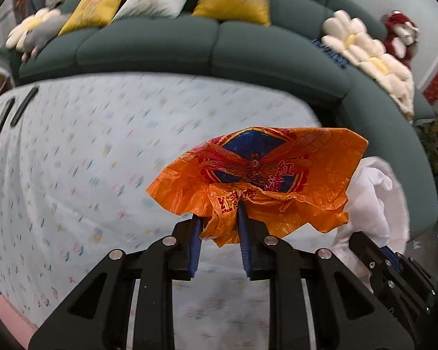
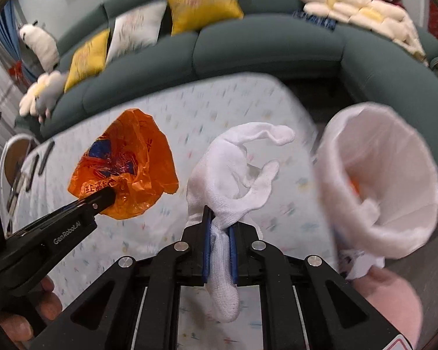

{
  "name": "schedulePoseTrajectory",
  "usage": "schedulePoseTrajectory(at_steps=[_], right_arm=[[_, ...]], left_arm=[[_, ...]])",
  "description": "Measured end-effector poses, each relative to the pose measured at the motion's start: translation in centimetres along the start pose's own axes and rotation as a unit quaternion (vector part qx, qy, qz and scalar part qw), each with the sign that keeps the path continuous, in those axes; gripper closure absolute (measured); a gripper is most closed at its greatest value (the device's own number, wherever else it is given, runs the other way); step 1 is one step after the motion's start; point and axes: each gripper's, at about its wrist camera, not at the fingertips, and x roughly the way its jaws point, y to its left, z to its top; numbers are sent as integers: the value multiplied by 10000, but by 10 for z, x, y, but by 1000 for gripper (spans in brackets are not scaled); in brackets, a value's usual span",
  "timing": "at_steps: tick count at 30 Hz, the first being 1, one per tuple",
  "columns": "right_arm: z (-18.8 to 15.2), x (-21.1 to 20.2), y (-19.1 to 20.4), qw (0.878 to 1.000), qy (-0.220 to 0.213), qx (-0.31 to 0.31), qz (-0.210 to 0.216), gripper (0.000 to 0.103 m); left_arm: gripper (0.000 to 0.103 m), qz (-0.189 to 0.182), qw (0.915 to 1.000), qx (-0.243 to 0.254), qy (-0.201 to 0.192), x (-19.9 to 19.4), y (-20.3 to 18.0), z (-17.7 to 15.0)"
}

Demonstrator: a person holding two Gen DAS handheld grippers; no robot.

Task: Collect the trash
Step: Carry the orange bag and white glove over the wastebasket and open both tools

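An orange plastic bag (image 1: pixel 257 180) with red and blue print hangs above the table, and my left gripper (image 1: pixel 219 218) is shut on its crumpled lower edge. The right wrist view shows the same orange bag (image 2: pixel 125 163) at the tip of the left gripper (image 2: pixel 109 194). A white knitted glove (image 2: pixel 233 175) hangs from my right gripper (image 2: pixel 220 218), whose blue pads are shut on its cuff. To the right stands a bin lined with a white bag (image 2: pixel 379 180), its mouth open toward the glove; something orange shows inside it. In the left wrist view the white bin liner (image 1: pixel 376 198) lies behind the orange bag.
A table with a pale patterned cloth (image 1: pixel 102 160) lies below both grippers. Dark flat objects (image 1: pixel 11 110) lie at its far left edge. A green sofa (image 1: pixel 189 43) with yellow and white cushions curves behind and to the right. A hand (image 2: pixel 29 315) holds the left gripper.
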Motion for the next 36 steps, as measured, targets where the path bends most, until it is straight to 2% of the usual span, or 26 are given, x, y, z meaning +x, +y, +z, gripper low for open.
schedulePoseTrajectory(at_steps=[8,15,21,34,36], right_arm=[[37,-67,-53,9971,-733,149,-130,93],[49,-98,-110,9923,-1080,538,-282,93],[53,-111,-149,9885,-1222,773,-432,93],[51,-110,-204,9835,-1226,1157,-651,93],[51,-107,-209,9830,-1205,1202,-683,93]], left_arm=[[81,-407,9969,487,-455,-36,-83,27],[81,-643,9925,874,-571,-45,-141,33],[81,-747,9886,1192,-534,-41,-186,31],[81,-867,9820,1645,-327,-18,-240,25],[77,-876,9819,1660,-270,-12,-245,26]])
